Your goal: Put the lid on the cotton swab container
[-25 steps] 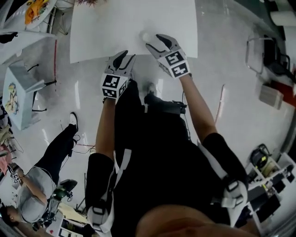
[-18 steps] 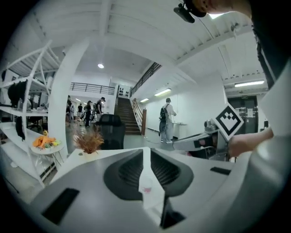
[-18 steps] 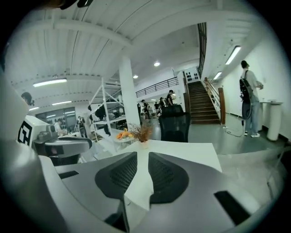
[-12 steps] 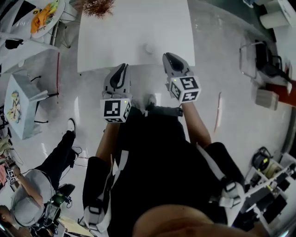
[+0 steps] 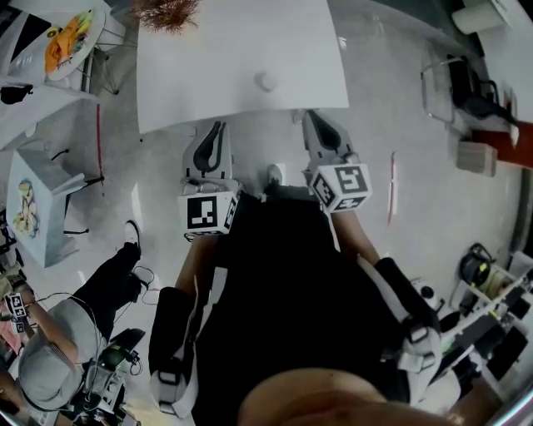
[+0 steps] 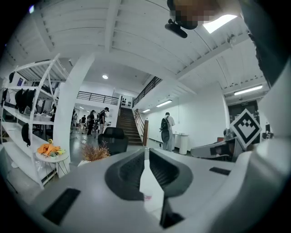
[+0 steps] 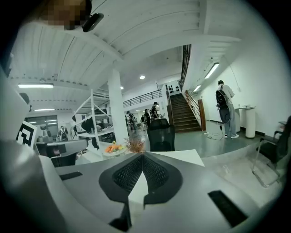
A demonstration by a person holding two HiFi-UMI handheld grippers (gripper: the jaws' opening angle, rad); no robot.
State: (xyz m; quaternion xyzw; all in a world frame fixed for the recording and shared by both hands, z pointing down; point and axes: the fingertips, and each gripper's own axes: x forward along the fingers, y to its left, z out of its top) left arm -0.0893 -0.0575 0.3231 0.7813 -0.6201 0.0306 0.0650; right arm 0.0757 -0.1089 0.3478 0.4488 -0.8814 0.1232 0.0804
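The cotton swab container [image 5: 266,81] is a small white round thing standing alone on the white table [image 5: 208,75], near its front edge. Whether its lid is on is too small to tell. My left gripper [image 5: 218,126] and right gripper [image 5: 312,115] hang over the floor just in front of the table, apart from the container. Both have just been closing and now stand shut with nothing between the jaws. In the left gripper view the left gripper [image 6: 146,152] points level into the room with its tips together. The right gripper [image 7: 142,154] does the same in its own view.
A dried plant [image 5: 169,12] stands at the table's far edge. A round side table [image 5: 62,37] with orange things and a light-blue stool [image 5: 37,200] are at the left. A seated person [image 5: 92,316] is lower left, a chair [image 5: 466,87] at the right.
Both grippers have pulled back from the table toward my body and risen. Their jaws have gone from open to shut. The container stays on the table where the right gripper was.
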